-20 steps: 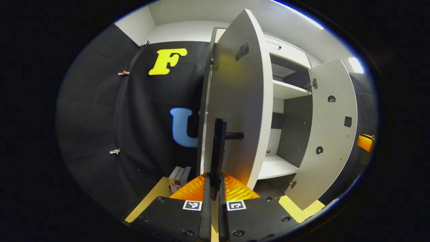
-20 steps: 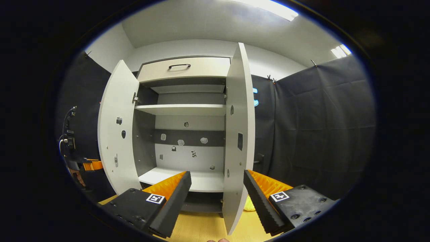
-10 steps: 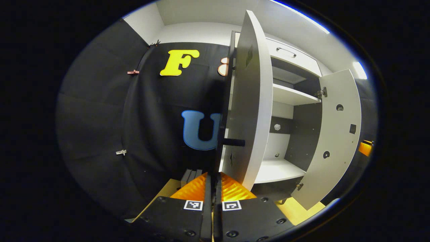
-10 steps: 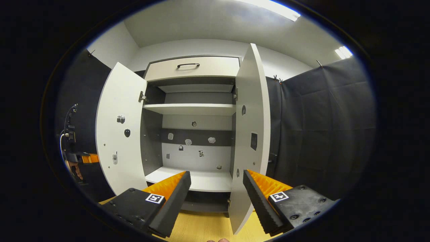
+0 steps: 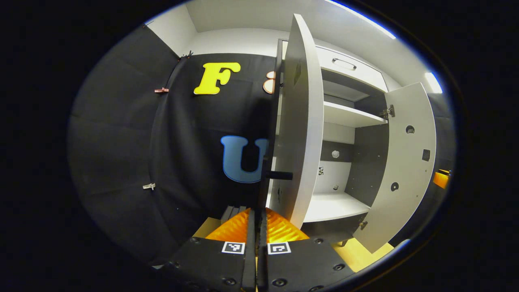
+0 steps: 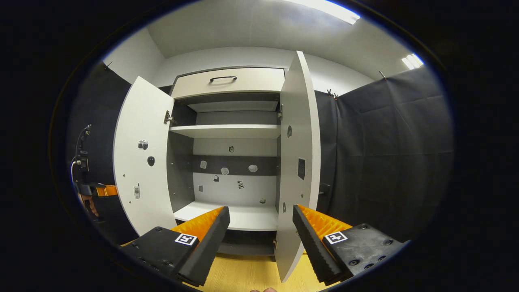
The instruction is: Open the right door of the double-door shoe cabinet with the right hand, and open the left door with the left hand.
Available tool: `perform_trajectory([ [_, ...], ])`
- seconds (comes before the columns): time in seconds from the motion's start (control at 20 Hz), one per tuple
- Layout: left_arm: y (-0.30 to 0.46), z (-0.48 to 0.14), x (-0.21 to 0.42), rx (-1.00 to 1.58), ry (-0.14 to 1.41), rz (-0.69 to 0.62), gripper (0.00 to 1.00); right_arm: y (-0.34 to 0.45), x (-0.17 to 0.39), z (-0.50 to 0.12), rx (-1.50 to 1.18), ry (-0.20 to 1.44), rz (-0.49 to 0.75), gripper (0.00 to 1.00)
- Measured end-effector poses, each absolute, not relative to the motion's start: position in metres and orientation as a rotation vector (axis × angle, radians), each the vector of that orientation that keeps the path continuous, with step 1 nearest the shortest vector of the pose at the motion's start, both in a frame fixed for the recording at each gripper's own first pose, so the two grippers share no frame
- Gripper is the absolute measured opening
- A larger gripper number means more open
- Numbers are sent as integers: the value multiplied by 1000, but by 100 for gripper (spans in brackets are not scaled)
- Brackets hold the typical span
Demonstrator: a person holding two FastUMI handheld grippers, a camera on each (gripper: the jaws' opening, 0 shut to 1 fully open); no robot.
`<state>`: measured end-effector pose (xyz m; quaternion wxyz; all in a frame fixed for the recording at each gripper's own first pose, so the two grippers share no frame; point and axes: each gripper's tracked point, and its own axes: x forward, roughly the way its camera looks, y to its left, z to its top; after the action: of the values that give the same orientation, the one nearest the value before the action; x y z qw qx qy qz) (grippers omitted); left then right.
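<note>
At far left of the right gripper view, half lost at the rim: left gripper (image 6: 94, 190), held in a hand (image 6: 90, 205), just beside the outer face of the left door (image 6: 140, 162). Swung wide open, that door, with small stickers on its inner face and a hinge at its top inner corner. Next along, inside the shoe cabinet (image 6: 227, 134): a drawer (image 6: 229, 81) with a dark handle on top, a white shelf (image 6: 225, 130) below it, a grey band with more small stickers across the back panel, and a white bottom board. Further right, the right door (image 6: 298, 162), also standing open, seen nearly edge-on, its handle (image 6: 324, 188) poking out on the far side. Low in front, right gripper (image 6: 259, 235), fingers spread wide, grasping nothing, with the lower edge of the right door between them but apart from both. Beneath, a wooden floor (image 6: 243, 275).

From the left gripper view, left to right: black cloth wall, then the left door (image 5: 300, 121) edge-on with its dark handle (image 5: 279, 175) sticking out. Below the handle, left gripper (image 5: 255, 231), fingers pressed together with no visible gap, possibly nothing between them, tips apart from the handle. Right again, the open cabinet interior and the right door (image 5: 405, 162) swung out.
</note>
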<state>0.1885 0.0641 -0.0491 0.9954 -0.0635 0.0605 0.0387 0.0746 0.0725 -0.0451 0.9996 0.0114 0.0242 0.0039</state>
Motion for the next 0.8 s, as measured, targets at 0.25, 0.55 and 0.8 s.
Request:
perform_trajectory([
  [0.25,53,-41,173,-86,122,90,7,73,73,-46,16,54,16,98],
  [0.55,28,-17,149,-34,86,95,38,70,75,-44,31,52,16,98],
  [0.8,-1,6,130,-2,42,83,76,64,79,-44,34,54,11,98],
])
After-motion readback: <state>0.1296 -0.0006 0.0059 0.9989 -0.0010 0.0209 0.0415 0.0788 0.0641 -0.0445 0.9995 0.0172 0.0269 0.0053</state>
